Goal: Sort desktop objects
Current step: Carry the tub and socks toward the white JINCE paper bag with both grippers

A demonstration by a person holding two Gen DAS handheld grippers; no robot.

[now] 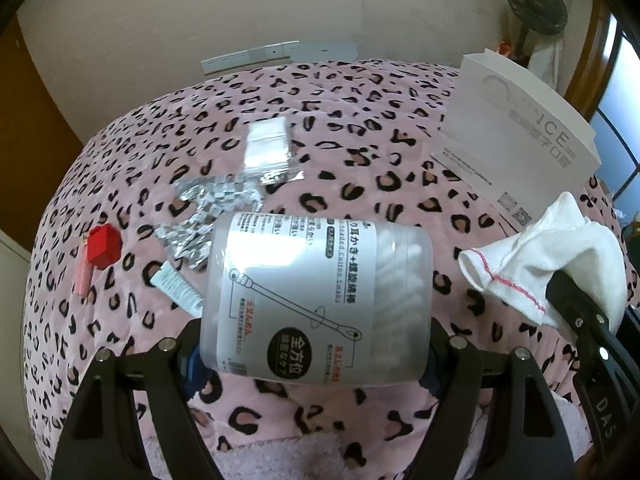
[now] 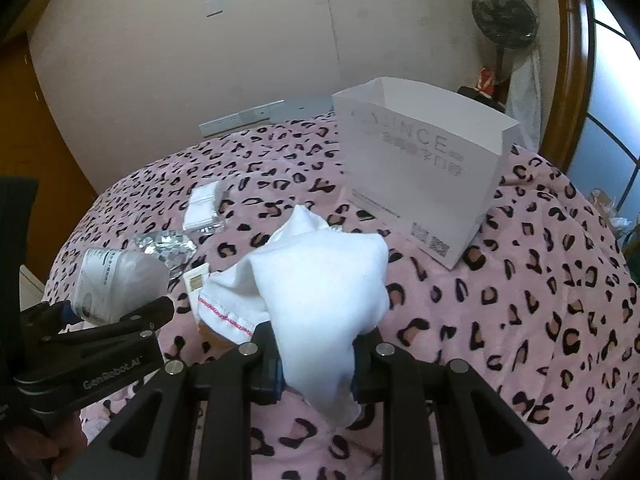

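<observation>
The left gripper (image 1: 316, 356) has its jaws clamped on the two flat ends of a translucent cotton swab container (image 1: 316, 300), which lies sideways between them, raised above the pink leopard-print blanket (image 1: 360, 160) that covers the surface; white swabs show through its wall beside a label printed with a swab drawing and Japanese text. The right gripper (image 2: 316, 364) has its jaws pinching a bunched white cloth (image 2: 324, 292) with a red stitched hem, the fabric billowing up above the fingers and a corner hanging below them. In the left wrist view that same cloth sits at the right, near the swab container but apart from it, with the right gripper's black frame under it. On the blanket beyond the container lie a heap of crumpled silver foil packets (image 1: 208, 208), a clear zip bag holding white pads (image 1: 268, 144) farther back, a small red hexagonal cap (image 1: 105, 247) on a pink tube (image 1: 84, 276) to the left, and a small white tube (image 1: 178, 289) partly hidden behind the container. An open white paper bag (image 2: 424, 176) with grey lettering and QR codes stands upright on the blanket to the right and behind the cloth, well apart from both grippers. A dark standing fan (image 2: 503, 12) is by the wall behind the bag, next to a wood-framed window.
</observation>
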